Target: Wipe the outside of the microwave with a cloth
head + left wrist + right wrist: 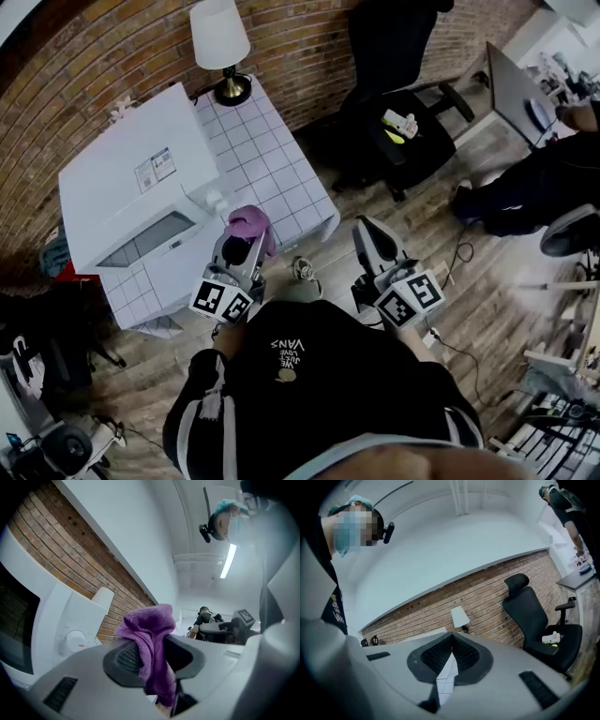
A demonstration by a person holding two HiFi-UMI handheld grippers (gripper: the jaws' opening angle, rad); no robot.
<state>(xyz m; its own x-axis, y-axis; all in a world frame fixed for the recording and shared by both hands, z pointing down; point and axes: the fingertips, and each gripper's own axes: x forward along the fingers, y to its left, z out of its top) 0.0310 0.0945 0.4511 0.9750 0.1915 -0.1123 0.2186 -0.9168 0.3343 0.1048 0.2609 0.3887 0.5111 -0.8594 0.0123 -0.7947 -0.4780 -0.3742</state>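
A white microwave [131,197] stands on a white tiled table [272,178], its dark door window facing the person. My left gripper [246,240] is shut on a purple cloth [249,225], held just off the microwave's front right corner. In the left gripper view the cloth [149,641] bulges up between the jaws, with the microwave's control panel and round dial [75,639] close at the left. My right gripper [367,242] hangs lower right of the table, shut with nothing in it; in the right gripper view its jaws [451,654] meet at the tips.
A lamp with a white shade [219,37] stands at the table's far corner against the brick wall. A black office chair [398,122] sits right of the table, and a seated person [534,178] is at the far right. Cables lie on the wooden floor [459,272].
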